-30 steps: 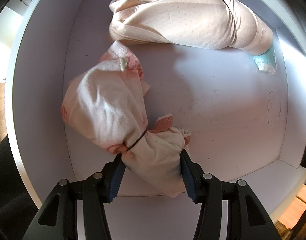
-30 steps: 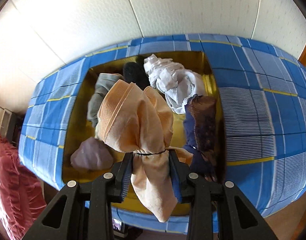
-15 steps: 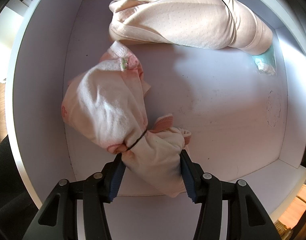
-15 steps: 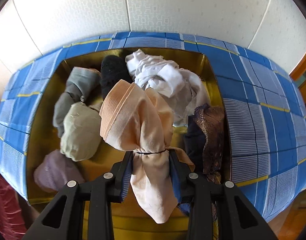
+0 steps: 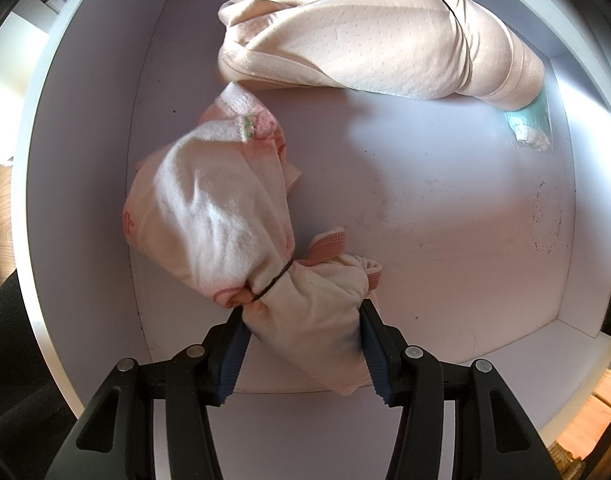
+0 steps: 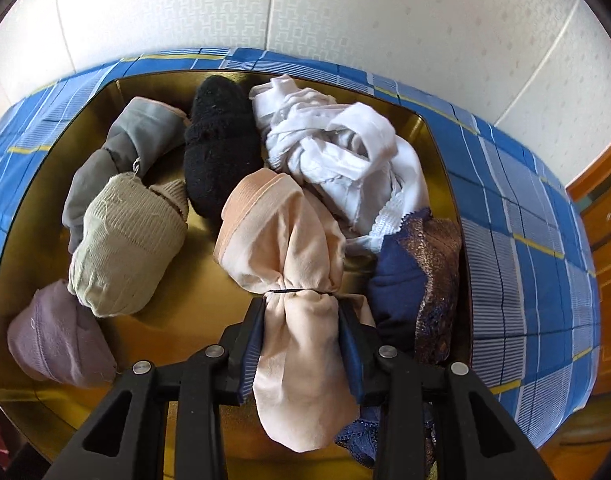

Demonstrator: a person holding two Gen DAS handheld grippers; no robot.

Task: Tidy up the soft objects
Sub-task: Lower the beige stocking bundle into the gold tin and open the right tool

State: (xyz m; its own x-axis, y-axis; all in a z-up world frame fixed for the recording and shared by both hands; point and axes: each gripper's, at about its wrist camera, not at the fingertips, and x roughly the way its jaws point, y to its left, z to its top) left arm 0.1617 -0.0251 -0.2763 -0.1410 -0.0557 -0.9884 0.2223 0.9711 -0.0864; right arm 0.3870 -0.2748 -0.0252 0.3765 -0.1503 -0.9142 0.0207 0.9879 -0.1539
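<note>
My left gripper (image 5: 303,338) is shut on a pink-and-white cloth bundle (image 5: 221,216) tied with a black band, held low in the left front of a white drawer (image 5: 445,208). A larger peach dotted bundle (image 5: 377,48) lies at the drawer's back. My right gripper (image 6: 301,344) is shut on a peach cloth bundle (image 6: 277,236) tied with a black band, held over a gold tray (image 6: 193,272) of rolled garments.
The tray holds a grey roll (image 6: 117,152), a beige roll (image 6: 125,248), a mauve roll (image 6: 57,340), a black roll (image 6: 221,148), white cloth (image 6: 341,156) and a navy lace piece (image 6: 417,280). It sits on a blue checked cloth (image 6: 525,240). A teal packet (image 5: 529,124) lies back right in the drawer.
The right gripper has moved closer to the gold tray with its peach bundle, and the tray now fills the view. The left gripper and its bundle have not moved.
</note>
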